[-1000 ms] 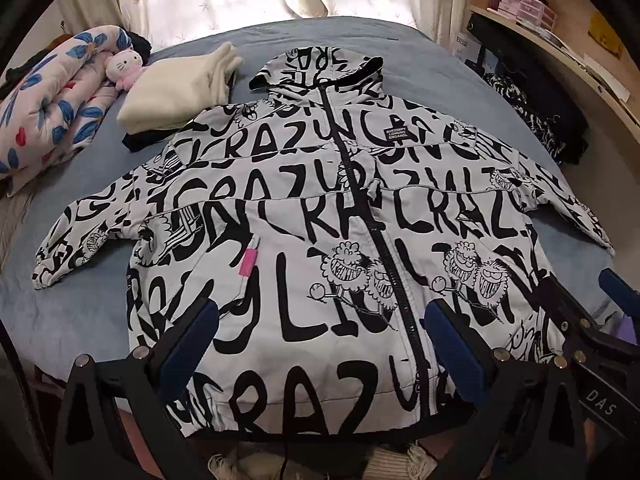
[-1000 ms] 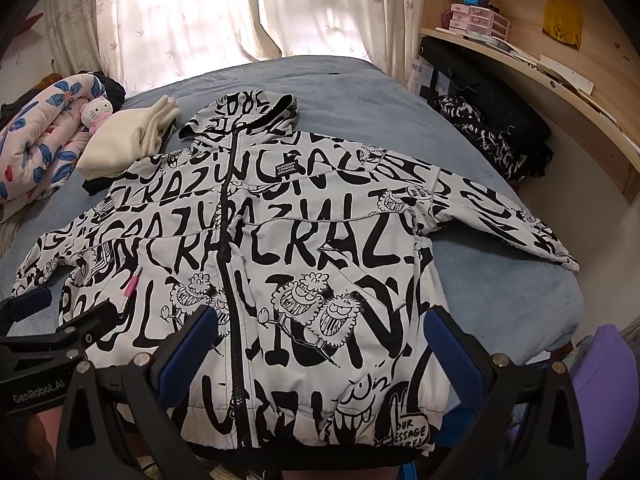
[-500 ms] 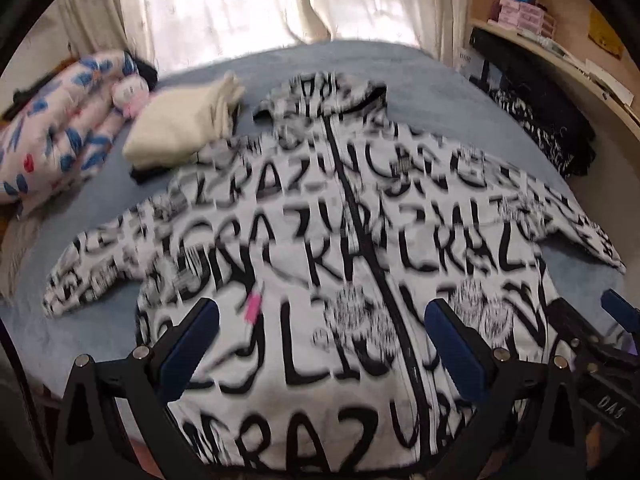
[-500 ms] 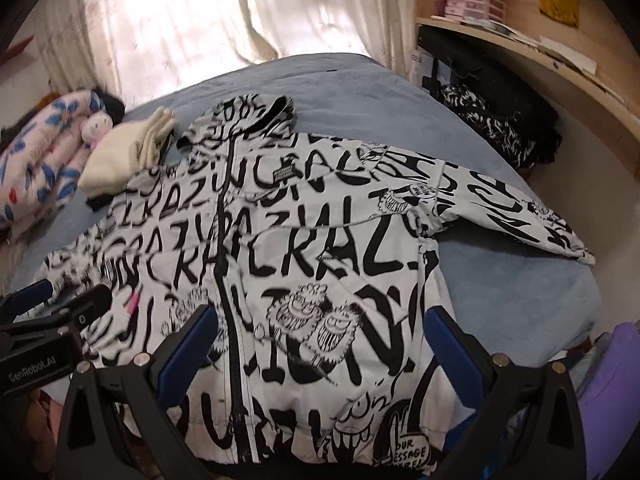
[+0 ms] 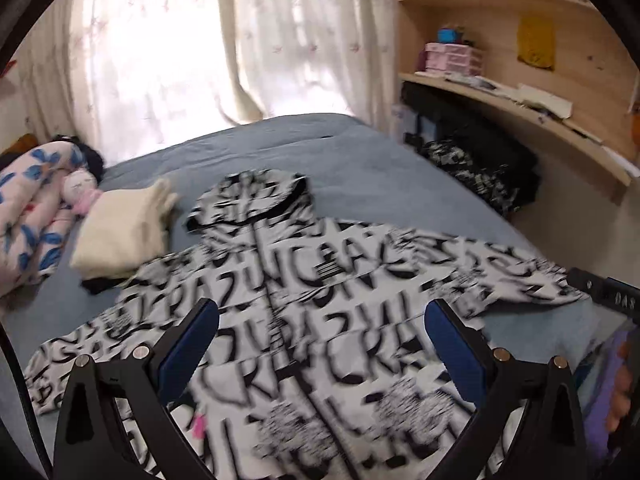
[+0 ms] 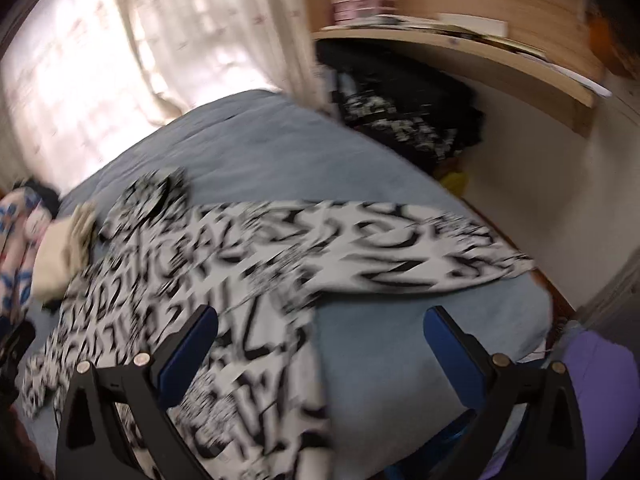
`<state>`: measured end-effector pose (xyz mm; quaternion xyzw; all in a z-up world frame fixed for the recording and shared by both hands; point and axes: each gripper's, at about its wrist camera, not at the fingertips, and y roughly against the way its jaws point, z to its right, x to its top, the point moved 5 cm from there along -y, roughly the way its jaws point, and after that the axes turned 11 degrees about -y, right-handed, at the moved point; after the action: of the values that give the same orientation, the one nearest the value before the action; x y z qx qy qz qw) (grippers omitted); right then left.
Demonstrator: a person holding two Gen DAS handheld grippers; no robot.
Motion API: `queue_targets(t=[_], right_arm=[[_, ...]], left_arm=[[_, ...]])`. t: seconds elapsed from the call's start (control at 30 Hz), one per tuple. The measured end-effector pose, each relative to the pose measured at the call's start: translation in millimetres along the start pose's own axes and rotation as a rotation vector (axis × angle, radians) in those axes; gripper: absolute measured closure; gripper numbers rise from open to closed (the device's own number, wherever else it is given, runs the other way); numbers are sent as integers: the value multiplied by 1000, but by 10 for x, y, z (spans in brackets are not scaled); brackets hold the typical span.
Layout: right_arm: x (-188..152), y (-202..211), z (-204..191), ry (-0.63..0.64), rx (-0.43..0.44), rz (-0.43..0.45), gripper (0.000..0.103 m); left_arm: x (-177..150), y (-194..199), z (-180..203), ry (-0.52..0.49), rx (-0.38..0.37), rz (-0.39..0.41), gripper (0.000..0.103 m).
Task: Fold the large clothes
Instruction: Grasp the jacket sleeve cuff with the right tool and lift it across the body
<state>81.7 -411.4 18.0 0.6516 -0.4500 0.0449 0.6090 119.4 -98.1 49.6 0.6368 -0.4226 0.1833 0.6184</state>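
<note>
A white hooded jacket (image 5: 304, 320) covered in black lettering lies spread flat, front up, on the blue bed (image 5: 360, 168), hood toward the window. My left gripper (image 5: 322, 344) hovers open above the jacket's chest with nothing between its blue pads. The right gripper (image 6: 320, 350) is open too, over the jacket's right side (image 6: 224, 320) and the bare bedsheet (image 6: 400, 340) below the outstretched right sleeve (image 6: 400, 248). The right gripper's black body (image 5: 604, 294) shows at the right edge of the left wrist view. Both views are motion-blurred.
A folded cream garment (image 5: 124, 236) lies left of the hood, beside a floral quilt (image 5: 28, 208) and a pink plush toy (image 5: 82, 190). Dark clothes (image 5: 476, 164) are piled under a wooden shelf (image 5: 520, 112) on the right. Curtains (image 5: 240, 48) hang behind the bed.
Both grippers have moved forward and tilted up, from the hem toward the jacket's chest. The right gripper has also swung right, toward the right sleeve. The jacket has not moved.
</note>
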Motion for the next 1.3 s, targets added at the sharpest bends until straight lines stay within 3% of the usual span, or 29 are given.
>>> queue_targets(t=[0.17,0.33,0.53,0.67,0.83,0.9,1.0,1.03,1.07,1.2,1.3], right_arm=[[488,-197,623,-128,-45,-41,1],[735,-493,1306,-274,-74,-108,5],[597,-1028,2078,-476,-117,-255,20],[456,-1331,2311,-567,-94,-323,21],[416,-1672,2356,-574,-113,-352,22],[423,-1740,2328,-540,-156,-339,29],[462,-1728,2205,-438,-204,-308,66],[481,-1691,2173,-415,-193,-294,82],[514,-1613,2093,-389,-164,-268,91],[698,-1147,1630,-234,-122,-94,92],[749,-740,925,-97,24,5,92]], left_arm=[[364,-347,299,-4,-47,10,1],[502,-828,635,-11,-77,-24,1],[296,-1230,1005,-23,-127,-119,1],[86,-1358,1149,-40,-149,-168,1],[-80,-1400,1193,-48,-157,-201,1],[-118,-1391,1178,-49,-154,-206,1],[-160,-1362,1103,-43,-141,-215,1],[-172,-1351,1071,-37,-139,-217,1],[-177,-1340,1039,-30,-138,-218,1],[-195,-1269,870,10,-125,-213,1],[-208,-1149,686,41,-103,-190,1]])
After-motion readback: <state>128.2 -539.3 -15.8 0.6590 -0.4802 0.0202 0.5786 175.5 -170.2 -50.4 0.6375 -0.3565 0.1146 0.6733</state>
